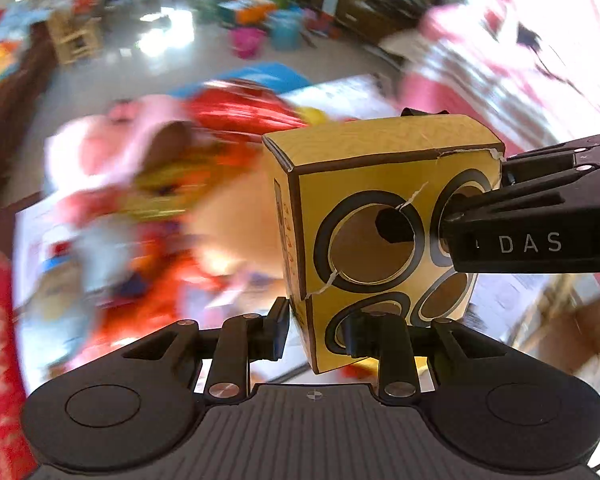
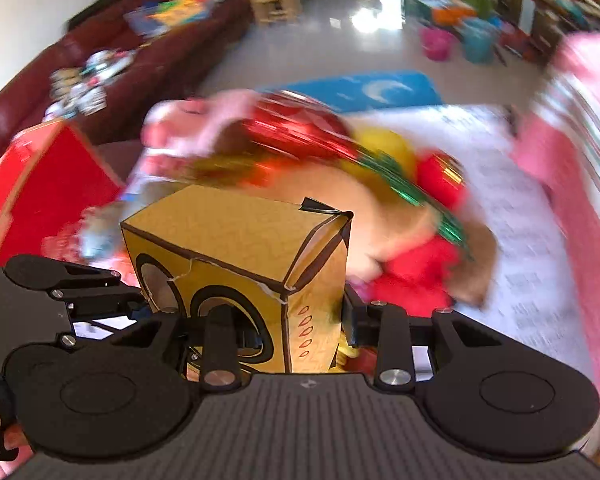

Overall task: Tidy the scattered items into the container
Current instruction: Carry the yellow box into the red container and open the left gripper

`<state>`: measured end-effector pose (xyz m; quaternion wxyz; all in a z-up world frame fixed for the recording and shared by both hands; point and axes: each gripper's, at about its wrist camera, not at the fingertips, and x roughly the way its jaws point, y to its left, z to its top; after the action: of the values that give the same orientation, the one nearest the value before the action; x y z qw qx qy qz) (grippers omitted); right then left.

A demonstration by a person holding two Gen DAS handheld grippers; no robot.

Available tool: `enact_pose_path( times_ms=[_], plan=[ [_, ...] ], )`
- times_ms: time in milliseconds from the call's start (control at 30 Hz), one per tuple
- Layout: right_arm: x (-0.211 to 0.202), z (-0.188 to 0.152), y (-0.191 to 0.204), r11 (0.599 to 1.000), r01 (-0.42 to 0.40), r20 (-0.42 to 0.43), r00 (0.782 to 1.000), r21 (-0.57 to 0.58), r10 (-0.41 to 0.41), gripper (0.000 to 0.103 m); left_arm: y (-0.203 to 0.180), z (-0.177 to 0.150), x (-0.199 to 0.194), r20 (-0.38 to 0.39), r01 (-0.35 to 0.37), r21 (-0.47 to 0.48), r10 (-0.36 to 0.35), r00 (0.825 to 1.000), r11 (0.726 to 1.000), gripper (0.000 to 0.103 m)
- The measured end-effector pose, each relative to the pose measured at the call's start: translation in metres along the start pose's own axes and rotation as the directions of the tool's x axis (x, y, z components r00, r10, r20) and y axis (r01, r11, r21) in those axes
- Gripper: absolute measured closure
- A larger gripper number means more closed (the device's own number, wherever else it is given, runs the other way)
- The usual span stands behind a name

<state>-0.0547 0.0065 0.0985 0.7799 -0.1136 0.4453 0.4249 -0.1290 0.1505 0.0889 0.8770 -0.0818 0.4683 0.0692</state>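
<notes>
Yellow cardboard box [image 1: 380, 216] sits pinched between left fingers [image 1: 278, 330] and, seemingly, right fingers [image 2: 350, 322] too.

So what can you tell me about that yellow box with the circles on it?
The yellow box looks like thin cardboard with dark brown edges. One face has round cut-out holes ringed in dark brown and is torn in a few places; a side face carries small red ovals. It is held up, tilted, above a blurred heap of toys. Both grippers grip it: the left gripper at a lower corner, the right gripper likewise, each with one finger poking through a hole.
</notes>
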Motion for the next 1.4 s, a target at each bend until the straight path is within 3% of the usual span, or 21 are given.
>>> enact_pose_path(
  times_ms=[167, 300, 433, 633, 667, 700, 733, 767, 800, 833, 933, 1167, 1400],
  plan=[
    [0.009, 0.04, 0.088, 0.977, -0.098, 0.028, 0.994, -0.191, 0.105, 0.064, 0.074, -0.021, -0.066, 0.104, -0.116, -0.149, 0.132, 0.986, 0.982, 0.076],
    [0.017, 0.068, 0.165, 0.928, -0.188, 0.034, 0.977, -0.321, 0.21, 0.063, 0.129, -0.045, -0.117, 0.159, -0.207, -0.273, 0.256, 0.953, 0.94, 0.071],
    [0.027, 0.089, 0.245, 0.856, -0.282, 0.01, 0.948, -0.433, 0.317, 0.064, 0.189, -0.071, -0.164, 0.171, -0.303, -0.416, 0.4, 0.9, 0.858, 0.07],
    [0.053, 0.111, 0.356, 0.756, -0.407, -0.066, 0.896, -0.512, 0.438, 0.061, 0.284, -0.111, -0.215, 0.091, -0.391, -0.582, 0.534, 0.841, 0.714, 0.072],
    [0.059, 0.114, 0.369, 0.752, -0.418, -0.072, 0.892, -0.509, 0.447, 0.053, 0.299, -0.118, -0.221, 0.075, -0.396, -0.603, 0.544, 0.836, 0.692, 0.068],
    [0.062, 0.117, 0.383, 0.76, -0.413, -0.068, 0.895, -0.502, 0.441, 0.048, 0.315, -0.121, -0.226, 0.057, -0.403, -0.625, 0.554, 0.831, 0.669, 0.042],
    [0.066, 0.12, 0.393, 0.767, -0.408, -0.059, 0.897, -0.495, 0.439, 0.029, 0.326, -0.123, -0.229, 0.017, -0.438, -0.646, 0.585, 0.811, 0.625, 0.029],
    [0.068, 0.121, 0.397, 0.772, -0.407, -0.043, 0.895, -0.489, 0.445, 0.015, 0.337, -0.129, -0.233, -0.015, -0.472, -0.657, 0.616, 0.787, 0.587, 0.023],
    [0.069, 0.121, 0.402, 0.775, -0.408, -0.023, 0.89, -0.482, 0.454, 0.013, 0.344, -0.133, -0.235, -0.023, -0.482, -0.666, 0.63, 0.776, 0.569, 0.013],
    [0.072, 0.124, 0.405, 0.772, -0.423, -0.027, 0.884, -0.474, 0.467, 0.012, 0.35, -0.138, -0.237, -0.024, -0.475, -0.68, 0.63, 0.776, 0.558, 0.008],
    [0.083, 0.13, 0.416, 0.765, -0.45, -0.06, 0.876, -0.46, 0.479, 0.011, 0.364, -0.145, -0.243, -0.011, -0.424, -0.716, 0.598, 0.801, 0.554, 0.006],
    [0.099, 0.127, 0.42, 0.765, -0.432, -0.094, 0.891, -0.478, 0.444, 0.009, 0.352, -0.143, -0.228, -0.023, -0.423, -0.708, 0.58, 0.814, 0.566, 0.006],
    [0.094, 0.119, 0.404, 0.75, -0.432, -0.125, 0.894, -0.501, 0.431, 0.009, 0.342, -0.13, -0.204, -0.03, -0.431, -0.685, 0.569, 0.822, 0.587, 0.006]
  ],
)
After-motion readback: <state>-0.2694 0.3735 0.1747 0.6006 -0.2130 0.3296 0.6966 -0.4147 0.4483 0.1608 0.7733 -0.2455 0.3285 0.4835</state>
